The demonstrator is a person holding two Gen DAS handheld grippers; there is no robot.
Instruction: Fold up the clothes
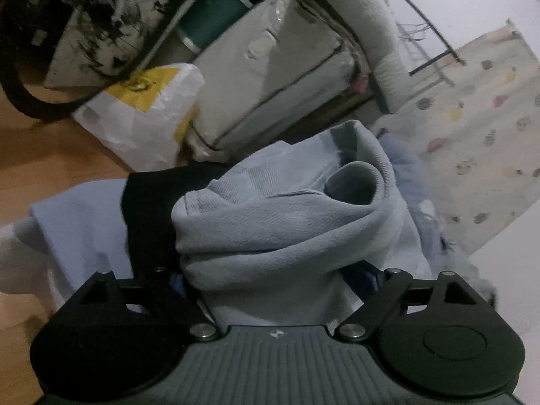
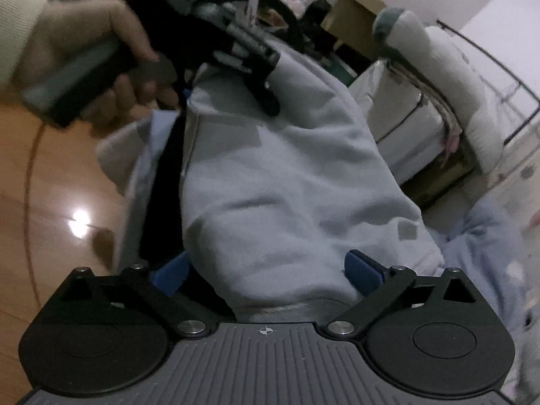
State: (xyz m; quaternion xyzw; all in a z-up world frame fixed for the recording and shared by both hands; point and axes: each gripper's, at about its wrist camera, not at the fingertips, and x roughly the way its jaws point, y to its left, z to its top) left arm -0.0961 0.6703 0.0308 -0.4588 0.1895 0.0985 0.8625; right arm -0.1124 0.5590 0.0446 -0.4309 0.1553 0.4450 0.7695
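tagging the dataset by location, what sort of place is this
Probably a cluttered room in a home: glossy wooden floor, a cream rug with coloured dots, a white and yellow plastic bag beside wrapped bundles, and a pale blue sweatshirt being handled.

Pale grey-blue sweatshirt [image 1: 287,222], plain, fleecy. A black garment [image 1: 148,209] beside it, over something light blue [image 1: 81,233]. Right gripper [image 2: 266,270]: black links, ribbed grey body, blue fingers [image 2: 362,270]. Left gripper [image 1: 280,280] likewise black and grey. Floor [image 2: 44,209] warm orange-brown wood. Bag [image 1: 141,114] white with a yellow panel. Rug [image 1: 479,135] cream, dotted with small pink, yellow and grey shapes, possibly animals. Sleeve [image 2: 17,23] cream.
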